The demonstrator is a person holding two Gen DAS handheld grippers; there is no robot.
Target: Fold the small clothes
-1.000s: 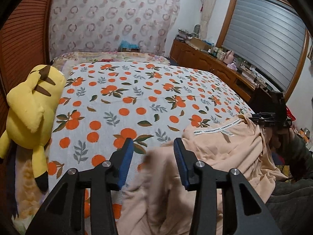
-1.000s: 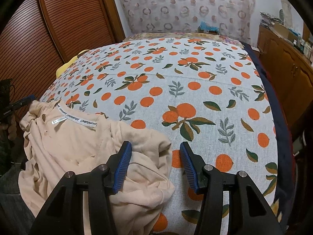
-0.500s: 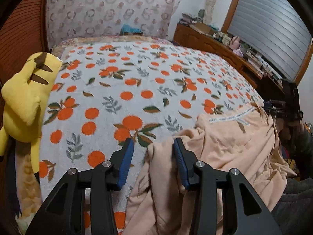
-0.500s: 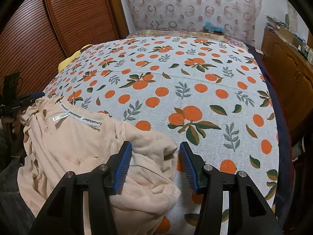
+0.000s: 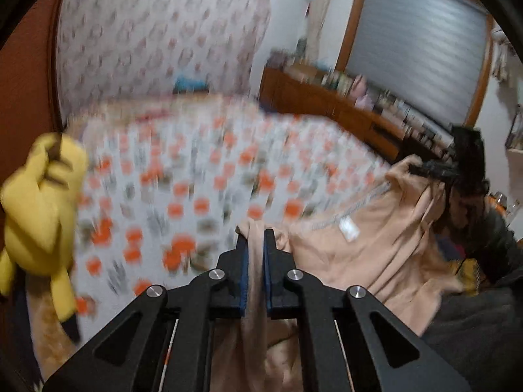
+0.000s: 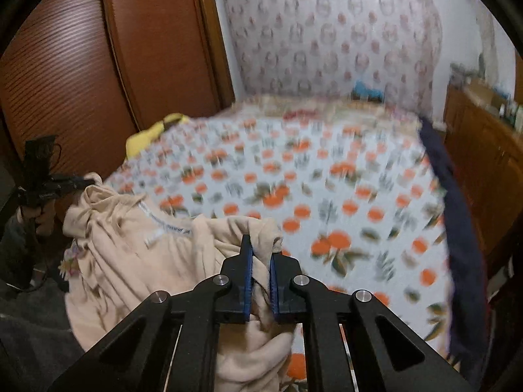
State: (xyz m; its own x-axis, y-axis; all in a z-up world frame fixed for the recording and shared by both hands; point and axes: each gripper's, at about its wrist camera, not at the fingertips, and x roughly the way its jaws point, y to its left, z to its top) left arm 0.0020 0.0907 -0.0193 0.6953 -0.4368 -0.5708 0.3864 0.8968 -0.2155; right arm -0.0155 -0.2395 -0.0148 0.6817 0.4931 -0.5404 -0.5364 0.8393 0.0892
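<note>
A peach-coloured garment (image 5: 366,248) with a white neck label lies bunched at the near edge of the bed. My left gripper (image 5: 256,238) is shut on a fold of its left edge, with cloth hanging between the blue pads. My right gripper (image 6: 261,248) is shut on a fold of the garment's (image 6: 137,254) right edge. Each gripper shows in the other's view, the right one (image 5: 434,166) and the left one (image 6: 65,184), both at the garment's outer corners. The garment is raised off the bedspread between them. Both views are blurred by motion.
The bed carries an orange-and-leaf print bedspread (image 5: 202,176). A yellow plush toy (image 5: 42,209) lies along its left side by the brown wardrobe (image 6: 65,75). A wooden dresser (image 5: 343,104) with clutter stands at the right. A dark blanket edge (image 6: 457,215) runs down the bed's right side.
Both grippers have closed from open onto folds of the garment and lifted it up from the bed. The views have tilted upward and blurred.
</note>
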